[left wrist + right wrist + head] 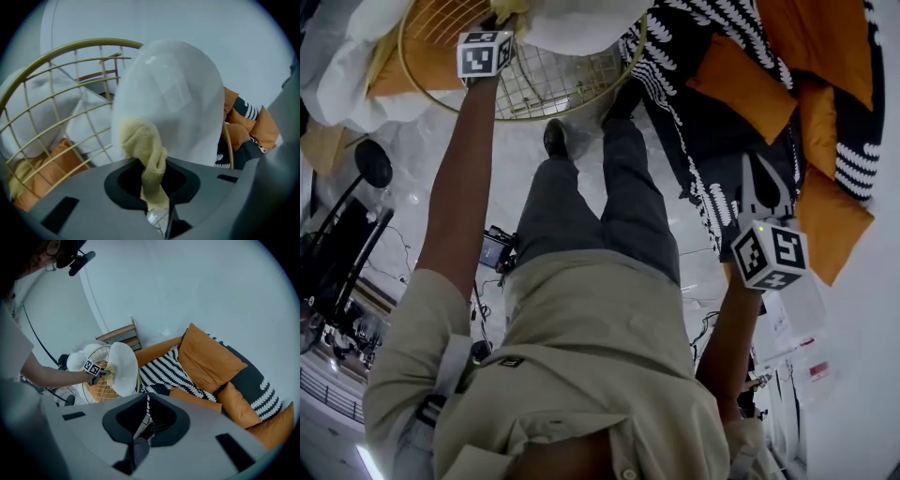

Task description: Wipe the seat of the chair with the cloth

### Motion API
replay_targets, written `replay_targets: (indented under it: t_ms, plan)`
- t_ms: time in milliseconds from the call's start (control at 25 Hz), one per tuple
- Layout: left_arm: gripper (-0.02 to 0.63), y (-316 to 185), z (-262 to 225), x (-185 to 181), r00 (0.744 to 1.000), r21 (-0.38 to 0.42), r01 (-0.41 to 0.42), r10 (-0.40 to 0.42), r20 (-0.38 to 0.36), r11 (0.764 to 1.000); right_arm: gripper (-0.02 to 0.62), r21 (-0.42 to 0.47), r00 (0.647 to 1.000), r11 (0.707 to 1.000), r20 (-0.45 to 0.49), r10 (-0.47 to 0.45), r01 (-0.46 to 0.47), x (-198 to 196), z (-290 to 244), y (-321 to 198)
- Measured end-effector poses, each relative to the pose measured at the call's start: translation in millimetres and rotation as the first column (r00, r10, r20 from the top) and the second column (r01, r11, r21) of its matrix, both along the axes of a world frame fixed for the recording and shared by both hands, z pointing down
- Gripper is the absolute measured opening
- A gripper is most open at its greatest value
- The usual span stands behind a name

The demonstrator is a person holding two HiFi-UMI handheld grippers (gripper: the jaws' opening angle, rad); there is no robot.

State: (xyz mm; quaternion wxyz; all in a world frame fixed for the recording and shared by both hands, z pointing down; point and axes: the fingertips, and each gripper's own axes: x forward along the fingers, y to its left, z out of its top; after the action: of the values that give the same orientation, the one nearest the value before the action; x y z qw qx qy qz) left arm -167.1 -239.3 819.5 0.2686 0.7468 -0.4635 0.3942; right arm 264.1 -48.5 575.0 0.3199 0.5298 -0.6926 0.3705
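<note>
Against the white cushion [178, 89] of the gold wire chair [75, 44], the yellow cloth [143, 150] sits bunched, clamped between the left gripper's [158, 211] jaws. Well apart, beside the orange sofa [211, 362], the right gripper [146, 418] hangs with its jaws together on nothing.

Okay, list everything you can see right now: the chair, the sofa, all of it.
wire chair: one, gold, ahead of the left gripper
cushions: at least two, white, in the wire chair
cloth: one, yellow, in front of the big white cushion
sofa: one, dark, right of the wire chair
orange cushions: several, on the sofa
throw: one, black and white, on the sofa
wooden chair: one, brown, by the wall
left gripper: grey, shut on the cloth
right gripper: grey, shut, empty
</note>
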Motion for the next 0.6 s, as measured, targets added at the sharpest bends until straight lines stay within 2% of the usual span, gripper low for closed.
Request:
replay_targets:
  t_ms: [200,400,520,600]
  plan:
    - [0.075,27.8,18.5,115.4,0.985,-0.048,-0.131,0.125,-0.121,0.990,0.028,-0.019,1.000,1.000,-0.005,0.020,-0.020,8.4,5.8,10.8]
    - [0.075,69.5,27.8,225.6,0.936,-0.085,-0.287,0.260,-0.238,0.954,0.028,-0.031,1.000,0.999,-0.003,0.029,-0.029,10.4,11.6,12.9]
    - [0.075,84.3,28.1,258.4,0.909,-0.088,-0.343,0.307,-0.282,0.935,0.028,-0.034,1.000,0.999,-0.004,0.028,-0.029,10.4,14.5,14.5]
    - [0.075,85.6,29.1,257.2,0.907,-0.087,-0.351,0.315,-0.280,0.932,0.028,-0.037,1.000,0.999,-0.004,0.028,-0.028,9.4,16.1,15.2]
